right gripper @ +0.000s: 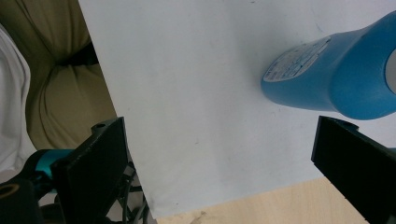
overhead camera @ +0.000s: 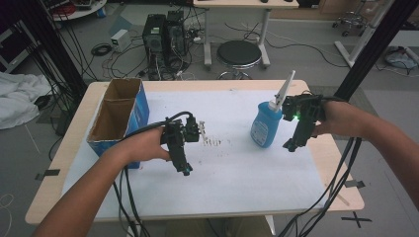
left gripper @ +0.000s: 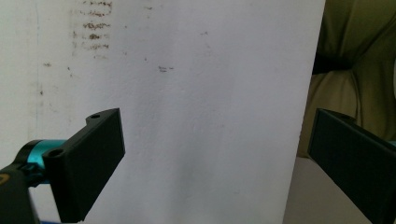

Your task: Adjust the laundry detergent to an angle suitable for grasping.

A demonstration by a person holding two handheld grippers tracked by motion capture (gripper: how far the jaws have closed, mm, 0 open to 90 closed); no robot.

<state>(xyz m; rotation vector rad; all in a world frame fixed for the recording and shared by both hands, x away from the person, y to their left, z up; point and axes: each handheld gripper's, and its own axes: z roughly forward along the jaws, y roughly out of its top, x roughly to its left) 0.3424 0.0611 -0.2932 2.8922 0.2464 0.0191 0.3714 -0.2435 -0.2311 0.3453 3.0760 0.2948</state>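
Blue plastic bottle [overhead camera: 266, 124] with white nozzle stands upright near table's [overhead camera: 69, 148] right edge. Right gripper [overhead camera: 291, 144] just beside it, jaws spread, empty. Left gripper [overhead camera: 185, 169] mid-table, jaws spread, empty.

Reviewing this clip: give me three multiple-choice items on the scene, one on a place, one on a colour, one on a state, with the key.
1. Where does the cardboard box stand?
A. at the table's left end
B. at its right end
C. on the floor

2. What colour is the bottle near the right gripper?
A. red
B. blue
C. green

3. How do the left gripper's jaws stand?
A. shut on the bottle
B. shut on the box
C. open, holding nothing

Key: 1 A, the high view shows it by the left edge. 2 B, its body is blue in two views. 3 C, only the white sheet lies between them.
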